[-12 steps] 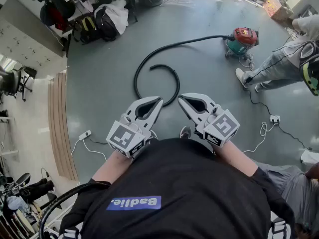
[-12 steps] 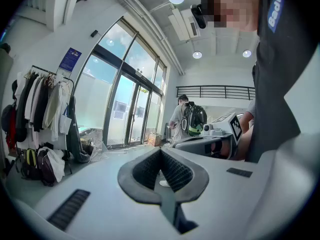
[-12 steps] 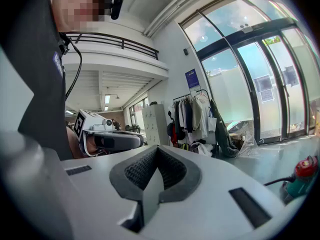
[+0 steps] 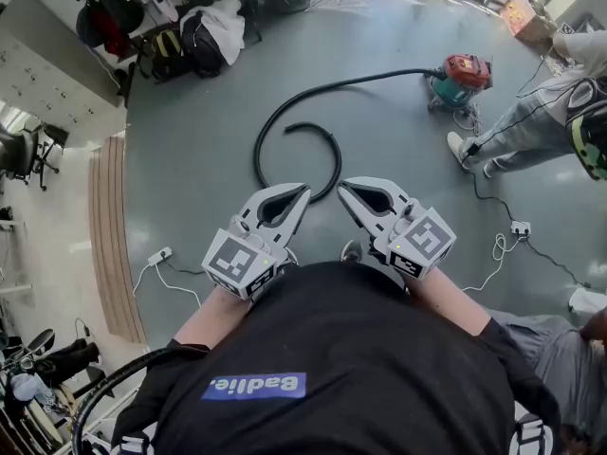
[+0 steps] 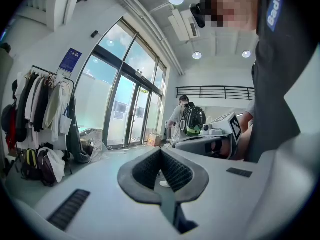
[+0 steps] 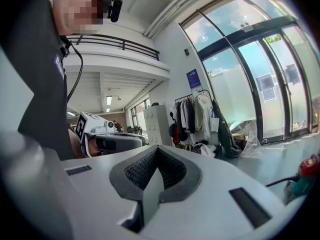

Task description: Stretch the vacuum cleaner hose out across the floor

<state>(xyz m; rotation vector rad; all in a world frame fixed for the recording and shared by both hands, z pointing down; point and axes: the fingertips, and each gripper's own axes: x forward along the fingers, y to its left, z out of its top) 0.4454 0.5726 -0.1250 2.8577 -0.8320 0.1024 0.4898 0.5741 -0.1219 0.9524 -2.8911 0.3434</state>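
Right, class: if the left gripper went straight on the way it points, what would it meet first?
Probably nothing close. The shut left gripper points almost level, above the coiled vacuum hose, just clear of the right gripper. Far ahead stands the person with the backpack; depth is unclear.

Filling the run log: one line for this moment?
left hand-held gripper: shut, empty | right hand-held gripper: shut, empty | hose: curled, untouched

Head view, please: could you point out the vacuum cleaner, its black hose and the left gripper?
vacuum cleaner (image 4: 463, 70), head view, on its red top.
hose (image 4: 310, 125), head view, on the top of its curled end.
left gripper (image 4: 303, 189), head view, at its closed jaw tips.
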